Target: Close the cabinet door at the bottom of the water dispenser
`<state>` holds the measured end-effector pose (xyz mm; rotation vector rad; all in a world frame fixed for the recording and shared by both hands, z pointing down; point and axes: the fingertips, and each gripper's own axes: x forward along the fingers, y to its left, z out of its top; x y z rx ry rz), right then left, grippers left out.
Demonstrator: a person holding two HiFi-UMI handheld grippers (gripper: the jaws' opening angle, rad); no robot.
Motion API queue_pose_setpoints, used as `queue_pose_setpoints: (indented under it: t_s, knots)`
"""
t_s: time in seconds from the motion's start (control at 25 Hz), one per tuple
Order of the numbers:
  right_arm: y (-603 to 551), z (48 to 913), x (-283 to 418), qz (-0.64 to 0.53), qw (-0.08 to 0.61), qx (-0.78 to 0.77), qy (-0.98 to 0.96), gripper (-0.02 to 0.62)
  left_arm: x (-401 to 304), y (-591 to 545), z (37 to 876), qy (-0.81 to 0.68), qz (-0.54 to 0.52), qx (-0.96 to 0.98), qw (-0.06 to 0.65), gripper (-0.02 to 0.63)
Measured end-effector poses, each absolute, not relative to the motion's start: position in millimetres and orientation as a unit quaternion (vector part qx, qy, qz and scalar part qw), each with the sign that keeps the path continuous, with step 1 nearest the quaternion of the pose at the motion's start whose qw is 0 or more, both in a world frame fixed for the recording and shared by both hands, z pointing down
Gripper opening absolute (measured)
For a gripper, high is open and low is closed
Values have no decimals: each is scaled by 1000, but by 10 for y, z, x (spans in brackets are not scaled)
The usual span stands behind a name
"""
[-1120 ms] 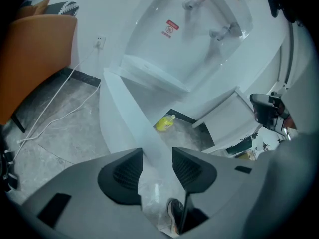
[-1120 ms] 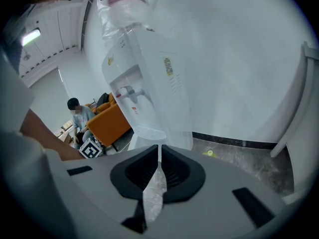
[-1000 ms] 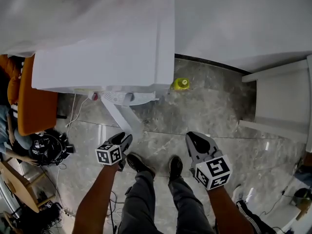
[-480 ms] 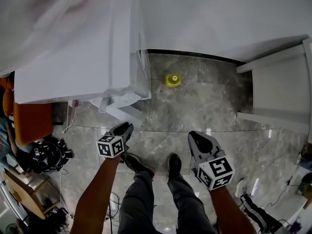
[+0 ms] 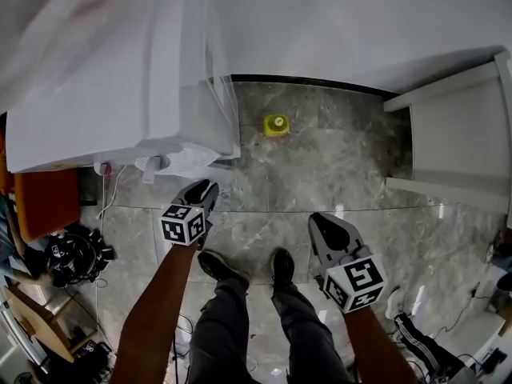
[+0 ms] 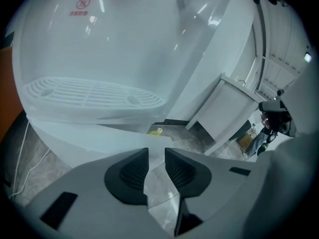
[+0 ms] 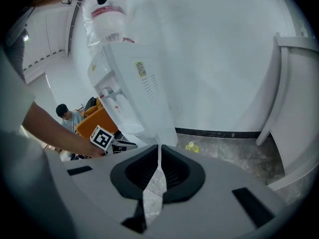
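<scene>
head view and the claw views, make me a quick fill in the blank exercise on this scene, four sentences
1. The small object on the floor near the wall is ___ in colour.
2. In the head view it lies to the ___ of the white water dispenser.
3. The seat on the dispenser's other side is ___.
4. The right claw has its jaws together with ___ between them.

Missing words: yellow; right; orange; nothing

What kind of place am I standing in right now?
Probably an office or a waiting lounge. A white water dispenser stands on a polished stone-tile floor against a plain white wall, and there is an orange seat beside it.
</scene>
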<state>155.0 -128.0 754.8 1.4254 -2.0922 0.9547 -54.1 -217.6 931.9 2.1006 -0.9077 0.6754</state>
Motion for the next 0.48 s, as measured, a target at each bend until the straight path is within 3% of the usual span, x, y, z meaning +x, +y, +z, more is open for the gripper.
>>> queue_pose_setpoints:
  t_s: [0.48]
  knots:
    - [-1206, 7640, 1721, 339, 217, 526, -749, 31, -314, -2539, 9322, -366, 266, 843, 289, 129]
